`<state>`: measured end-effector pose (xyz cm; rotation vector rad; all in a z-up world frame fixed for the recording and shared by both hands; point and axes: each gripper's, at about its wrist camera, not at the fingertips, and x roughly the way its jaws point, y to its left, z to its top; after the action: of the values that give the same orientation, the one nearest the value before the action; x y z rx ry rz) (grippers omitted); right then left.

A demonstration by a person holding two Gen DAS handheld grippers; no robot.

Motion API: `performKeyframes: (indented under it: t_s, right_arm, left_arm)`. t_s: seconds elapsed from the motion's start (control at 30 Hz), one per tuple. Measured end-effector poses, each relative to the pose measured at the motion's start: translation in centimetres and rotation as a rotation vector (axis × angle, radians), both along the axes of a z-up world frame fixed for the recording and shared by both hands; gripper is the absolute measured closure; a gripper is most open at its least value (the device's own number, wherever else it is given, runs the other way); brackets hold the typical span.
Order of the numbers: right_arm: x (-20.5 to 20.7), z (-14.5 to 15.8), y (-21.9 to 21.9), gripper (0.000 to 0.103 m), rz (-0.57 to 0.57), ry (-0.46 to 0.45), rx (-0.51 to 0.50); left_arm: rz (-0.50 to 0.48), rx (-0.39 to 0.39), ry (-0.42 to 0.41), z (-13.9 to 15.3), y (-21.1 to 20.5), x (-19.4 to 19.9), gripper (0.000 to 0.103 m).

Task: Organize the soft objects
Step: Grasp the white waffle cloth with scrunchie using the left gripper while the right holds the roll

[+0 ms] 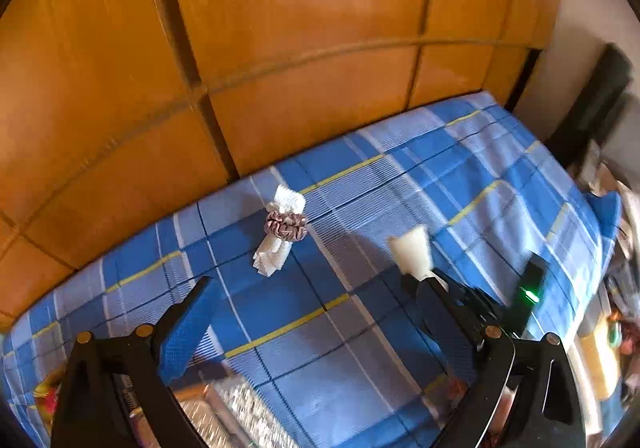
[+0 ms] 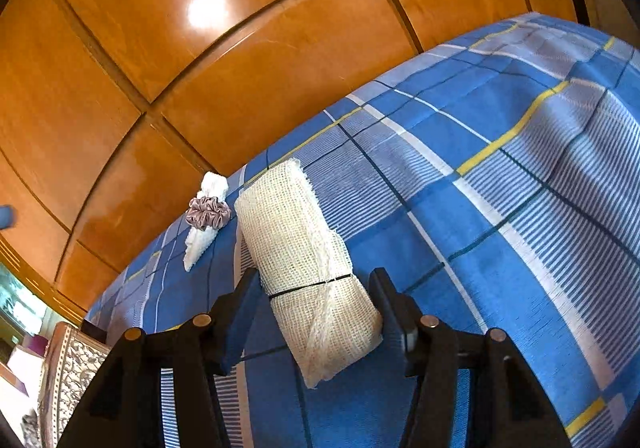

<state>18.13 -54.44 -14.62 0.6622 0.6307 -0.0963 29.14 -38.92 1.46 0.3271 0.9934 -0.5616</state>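
A bed (image 1: 360,328) covered by a blue checked sheet with white and yellow lines stands against glossy orange-brown wooden panels (image 1: 280,47). In the left wrist view, a white rolled cloth (image 1: 280,236) lies on the far left part of the sheet, near the panels, with a mauve scrunchie (image 1: 286,226) wrapped around its middle. The left claw (image 1: 316,312) hangs above the sheet with its fingers spread wide and nothing between them. To the right, the right claw (image 1: 420,280) comes in from the near right, gripping the near end of a cream gauze roll (image 1: 412,252); the picture is blurred there. Clutter at the right edge of the bed is too smeared to tell.

In the right wrist view, the same panels (image 2: 240,67) fill the far side and the sheet (image 2: 500,207) slopes off to the right. The cream gauze roll (image 2: 308,276) lies lengthwise on the sheet, bound by a thin black band (image 2: 316,286). The right claw (image 2: 316,308) stands at half width, one finger on either side of the roll's near half, and the pads look in contact with it. Just left of the roll's far end lies the white rolled cloth (image 2: 206,224) with its scrunchie (image 2: 208,212). A patterned fabric (image 2: 72,368) shows at the near left.
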Motion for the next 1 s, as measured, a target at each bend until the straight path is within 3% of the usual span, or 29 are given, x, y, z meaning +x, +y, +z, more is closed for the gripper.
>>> performKeyframes:
  t_s: [0.07,0.33,0.5,0.87,1.0]
  right_arm:
    - [-0.1,0.0,0.0,0.047,-0.002,-0.004,0.0]
    - [-0.3,-0.1,-0.1,0.047,-0.004,-0.018,0.007]
    - [-0.3,-0.1,-0.2,0.047,-0.005,-0.024,0.014]
    - [-0.5,-0.1,-0.2,0.047,-0.01,-0.035,0.019]
    - [-0.6,-0.2,-0.2,0.047,-0.012,-0.042,0.022]
  left_arm:
    - [0.037,0.022,0.051,-1.9,-1.0,2.3,0.004]
    - [0.091,0.15,0.096,-7.8,-3.7,8.0,0.004]
    - [0.156,0.154,0.18,-10.7,-3.9,10.8,0.004]
    - [0.179,0.135,0.182,-13.7,-4.1,13.6,0.005]
    - [0.18,0.137,0.228,-15.4,-4.0,13.9,0.025]
